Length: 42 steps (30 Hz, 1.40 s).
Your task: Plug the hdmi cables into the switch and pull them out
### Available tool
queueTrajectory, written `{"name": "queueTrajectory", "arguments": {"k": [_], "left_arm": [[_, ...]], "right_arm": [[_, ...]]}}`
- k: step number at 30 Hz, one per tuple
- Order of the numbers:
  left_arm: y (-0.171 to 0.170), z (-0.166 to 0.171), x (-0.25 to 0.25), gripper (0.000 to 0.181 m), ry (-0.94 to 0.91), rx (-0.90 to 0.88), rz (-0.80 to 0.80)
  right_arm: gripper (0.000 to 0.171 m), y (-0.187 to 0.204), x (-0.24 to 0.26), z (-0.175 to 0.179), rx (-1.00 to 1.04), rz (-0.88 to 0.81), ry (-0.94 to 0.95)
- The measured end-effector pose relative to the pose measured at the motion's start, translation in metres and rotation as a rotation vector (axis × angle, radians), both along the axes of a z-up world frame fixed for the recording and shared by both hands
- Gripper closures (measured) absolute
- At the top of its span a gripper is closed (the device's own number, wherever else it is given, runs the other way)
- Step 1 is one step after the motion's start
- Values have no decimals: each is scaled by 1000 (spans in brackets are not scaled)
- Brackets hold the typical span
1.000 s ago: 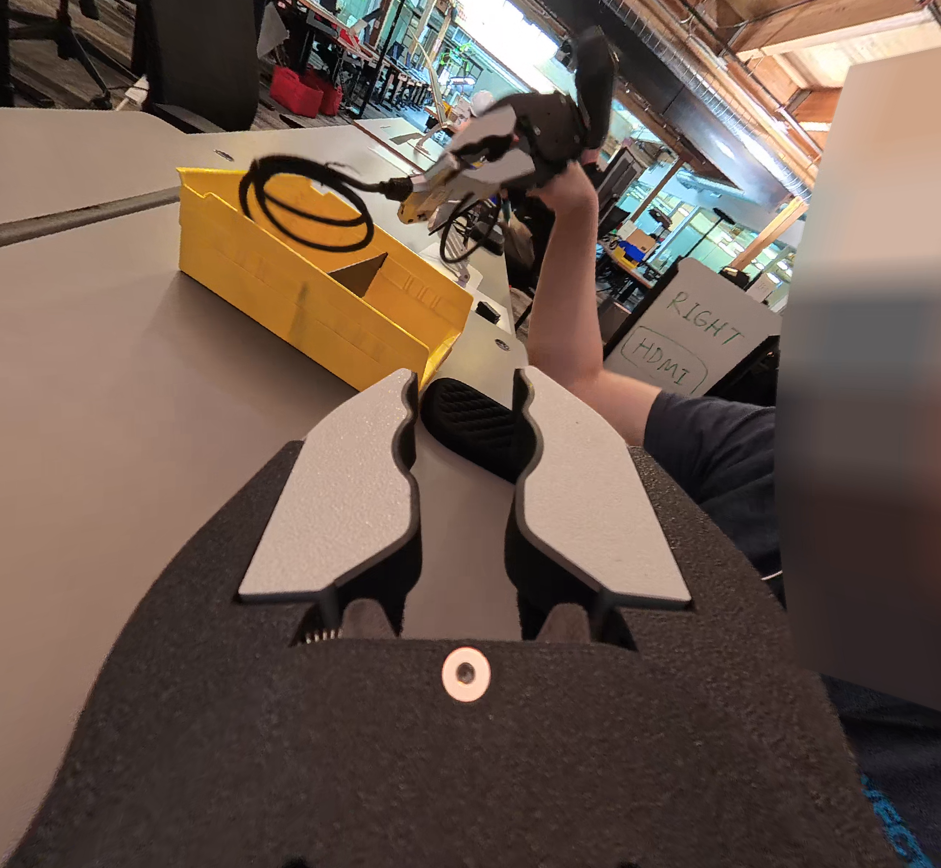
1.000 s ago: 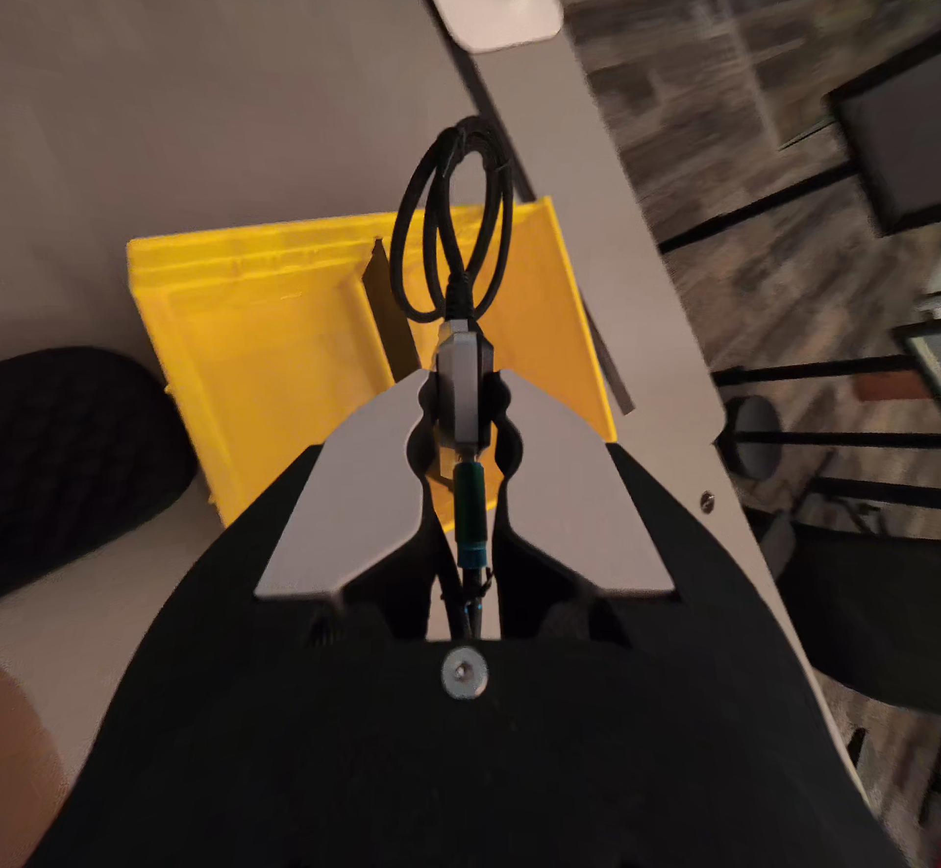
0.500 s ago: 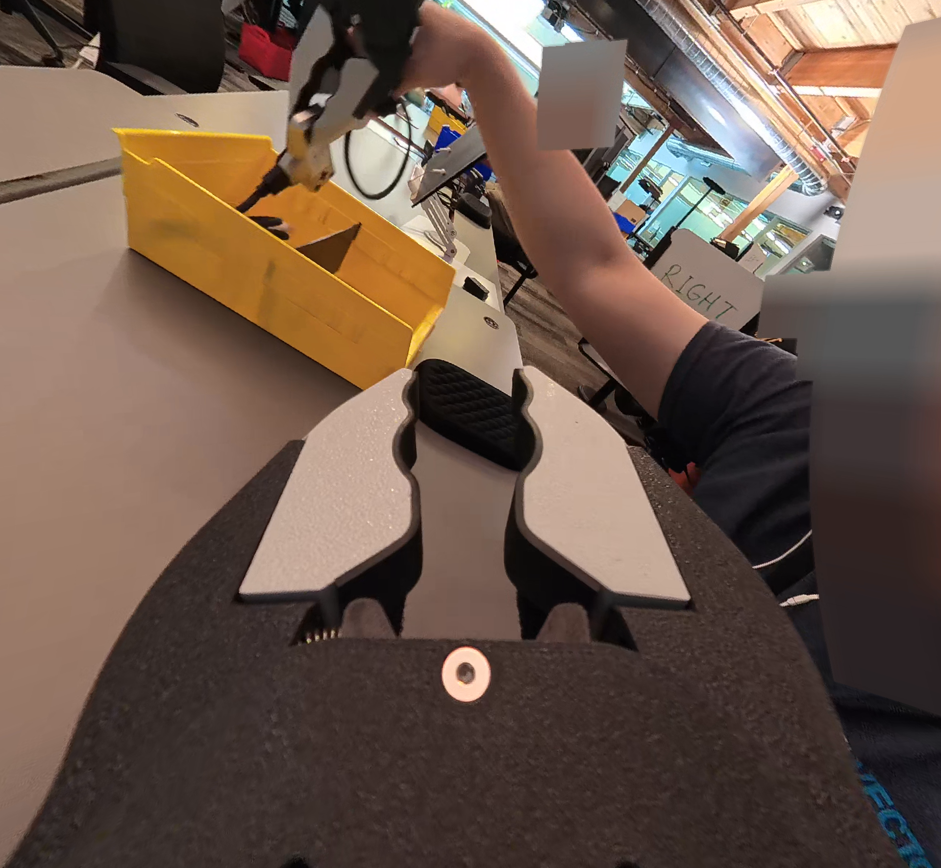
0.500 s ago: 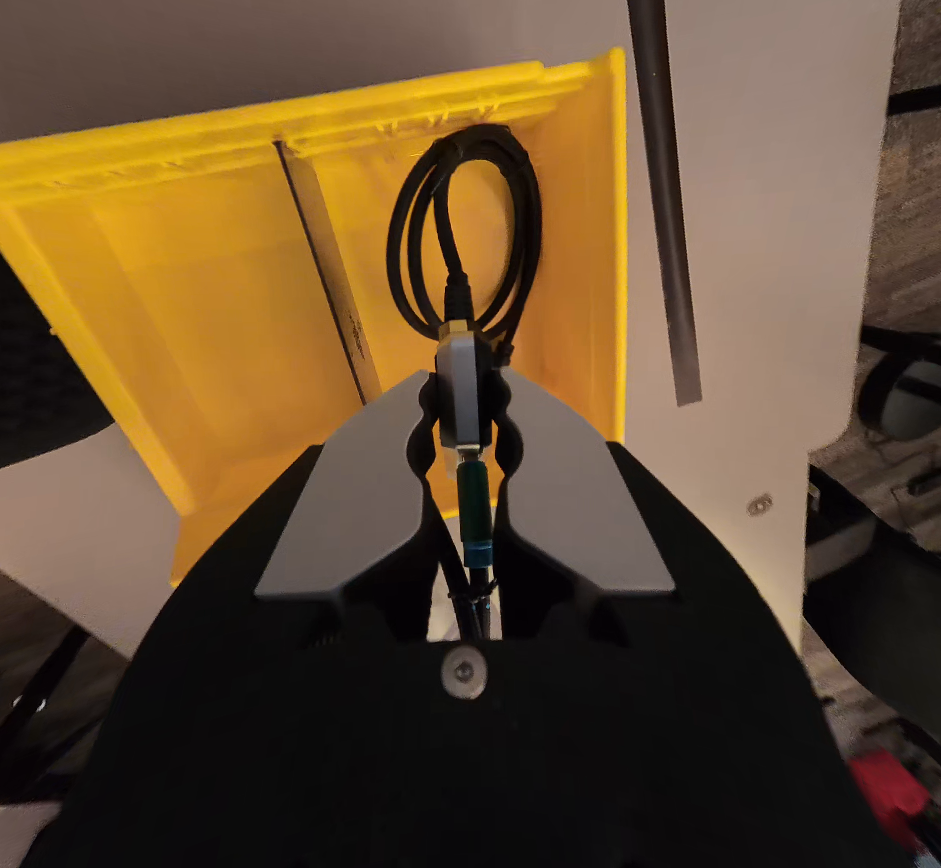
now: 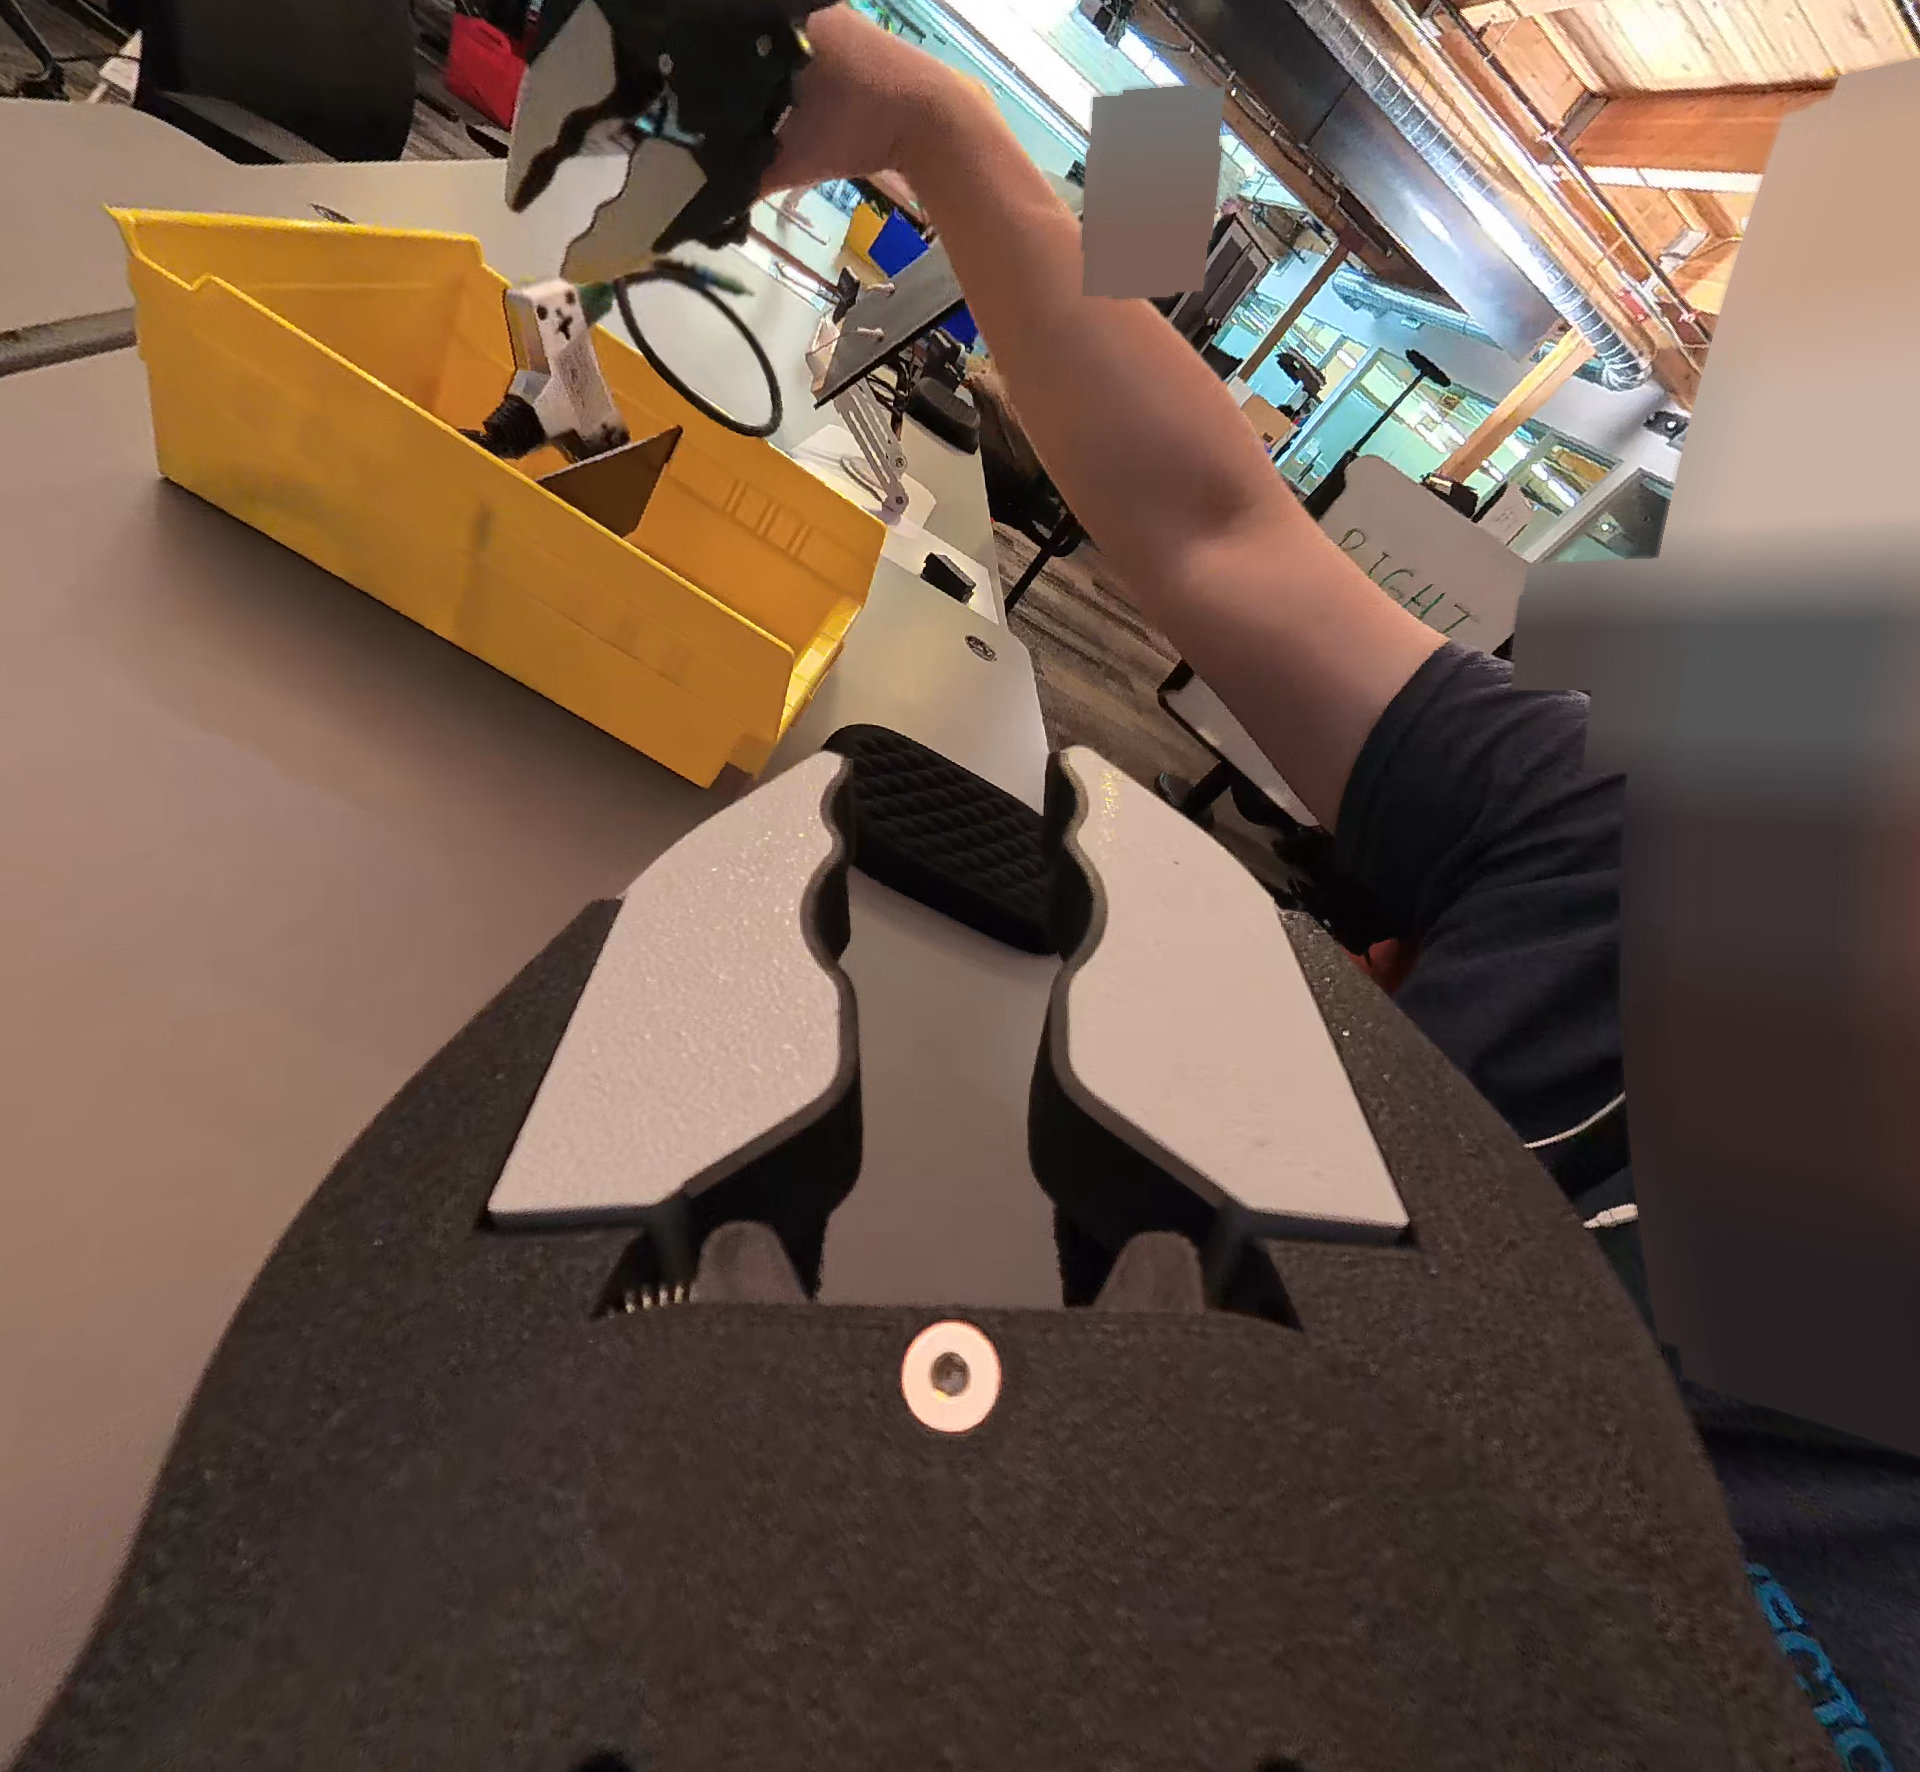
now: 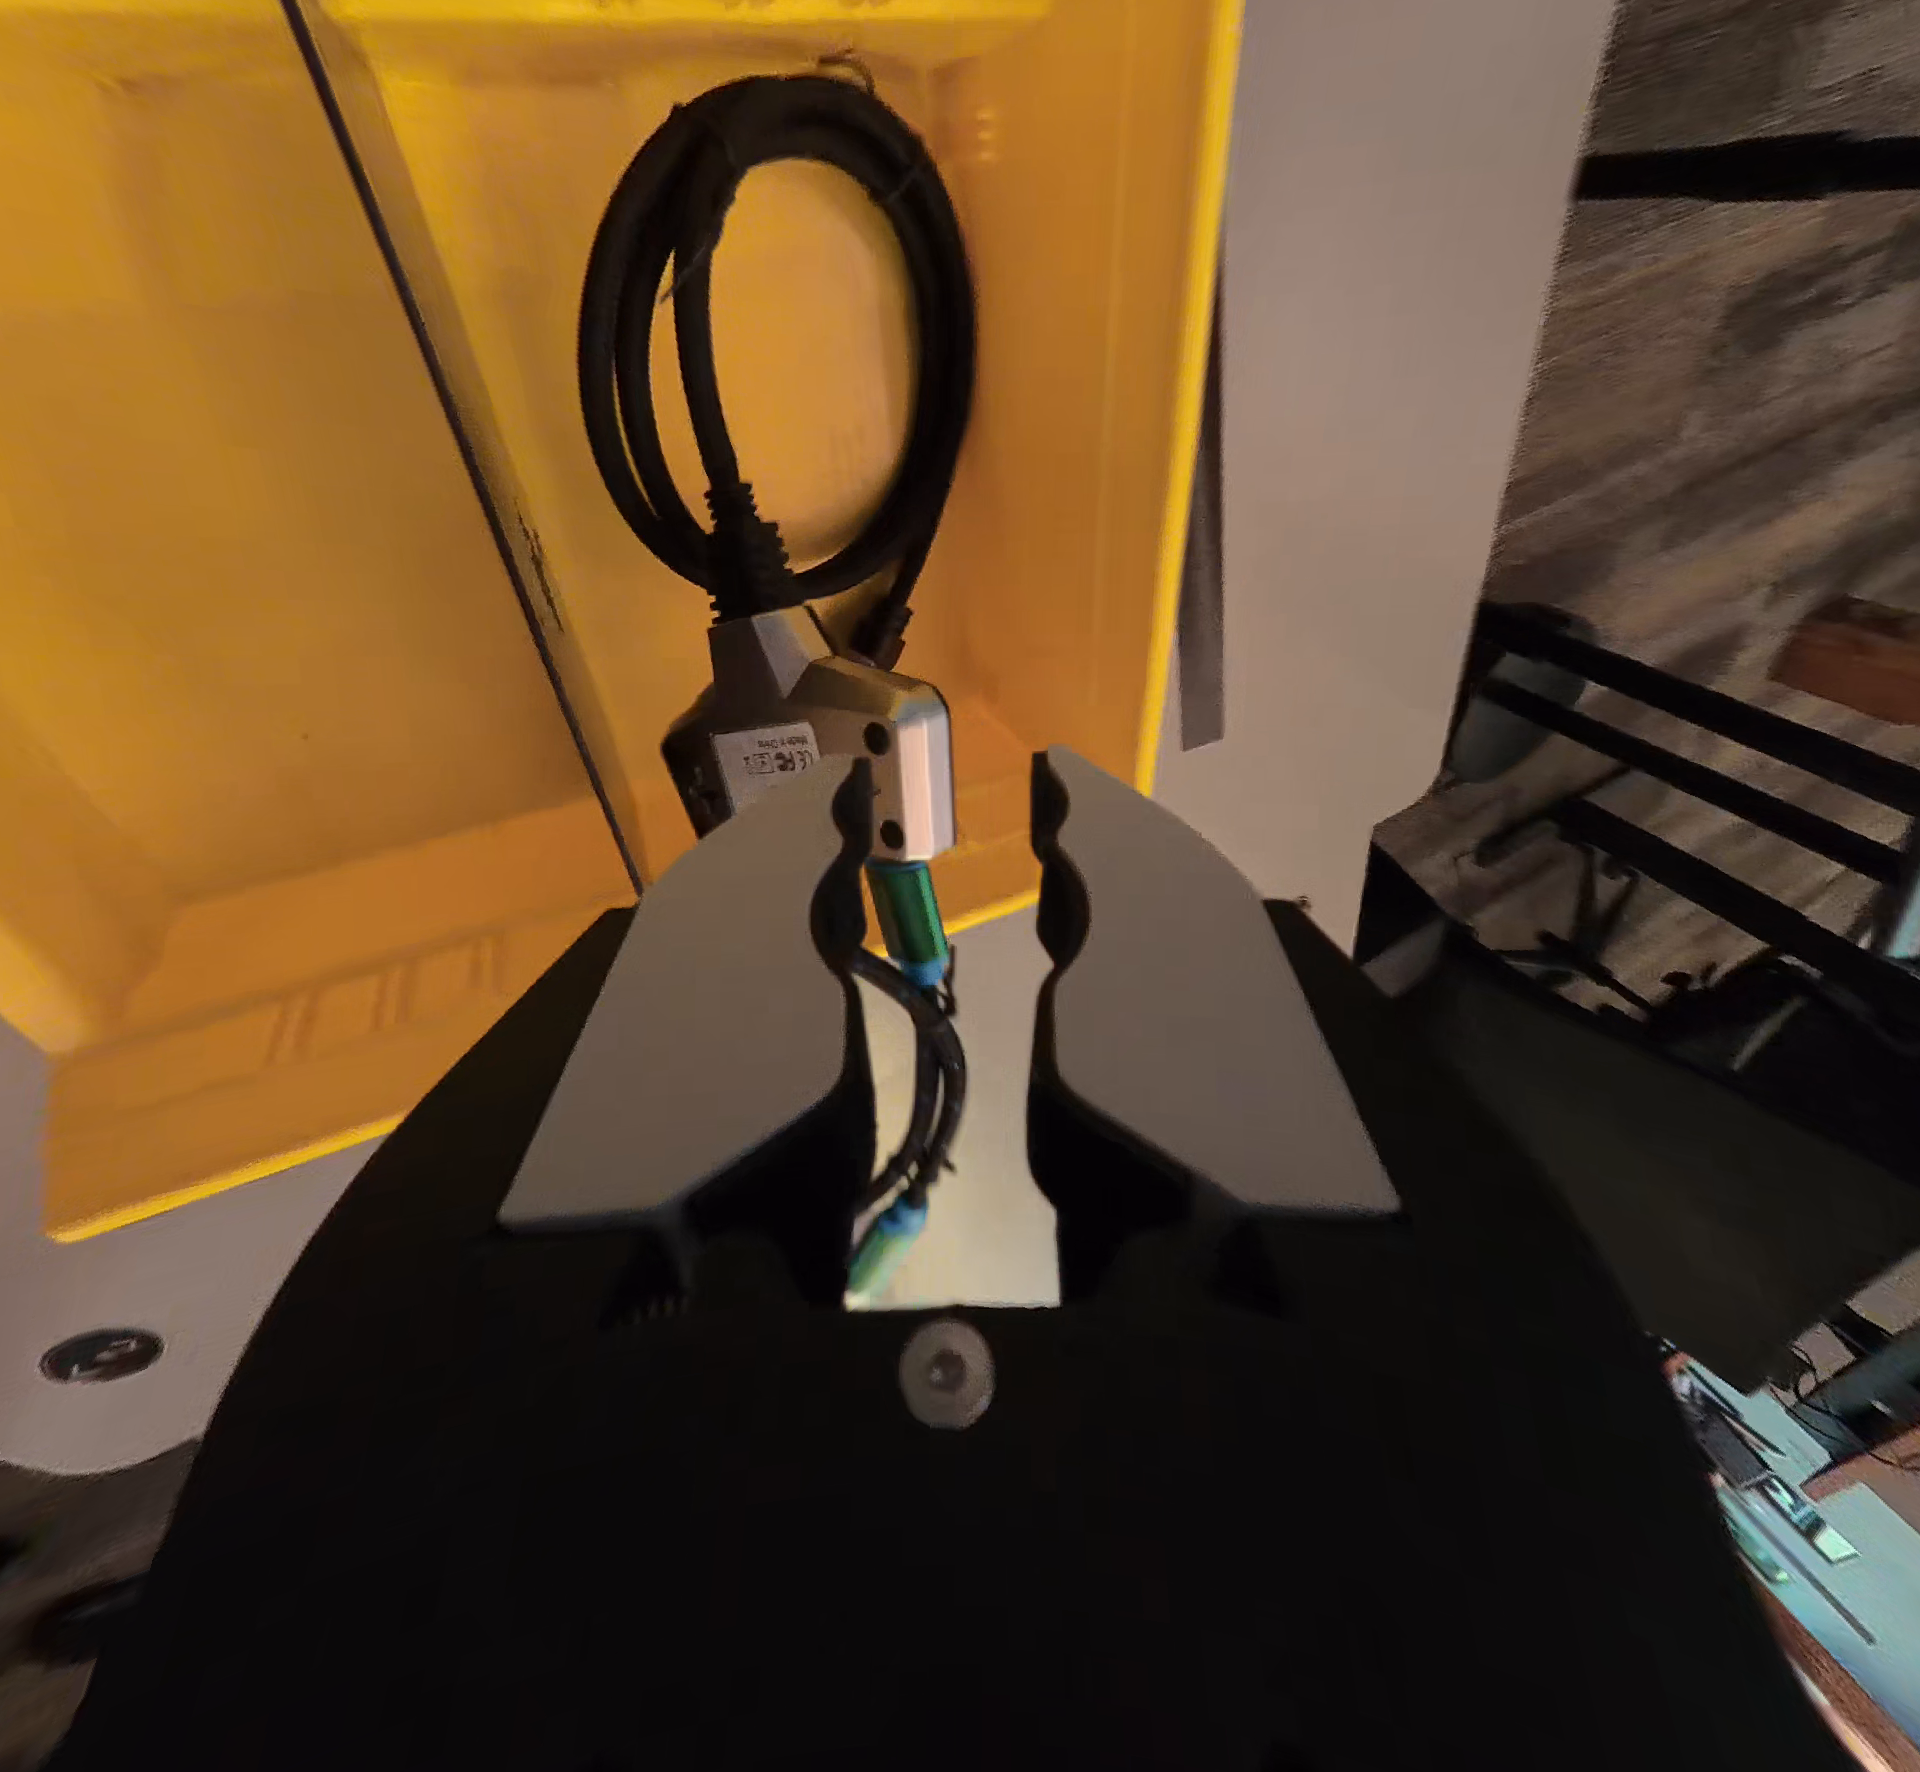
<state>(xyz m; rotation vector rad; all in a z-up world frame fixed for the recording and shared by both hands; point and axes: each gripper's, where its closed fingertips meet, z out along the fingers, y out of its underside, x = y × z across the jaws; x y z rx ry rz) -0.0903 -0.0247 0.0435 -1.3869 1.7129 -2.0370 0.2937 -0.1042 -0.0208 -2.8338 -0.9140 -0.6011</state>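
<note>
One moment ago the right tool [image 6: 940,766] pinched the grey switch [image 6: 821,735], but now its fingers are apart, the switch drops into the yellow bin [image 6: 260,475], and the left tool [image 5: 951,777] sits apart and empty.

A grey table [image 5: 260,870] carries 1 yellow bin [image 5: 436,527], standing near its far edge. Just in front of the bin, at the table's near edge, lies 1 black textured pad [image 5: 945,849].
</note>
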Motion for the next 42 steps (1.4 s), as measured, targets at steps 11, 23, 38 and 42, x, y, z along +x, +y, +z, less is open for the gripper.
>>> {"name": "queueTrajectory", "arguments": {"k": [11, 23, 38, 42], "left_arm": [[23, 36, -19, 147, -103, 48, 89], [187, 37, -107, 152, 124, 799, 795], [257, -117, -153, 157, 930, 931, 655], [264, -133, -159, 157, 991, 973, 629]], "right_arm": [[129, 9, -124, 187, 1045, 27, 94], [123, 3, -226, 208, 1504, 114, 624], [123, 55, -214, 156, 1317, 98, 493], [123, 55, -216, 155, 1312, 115, 489]]}}
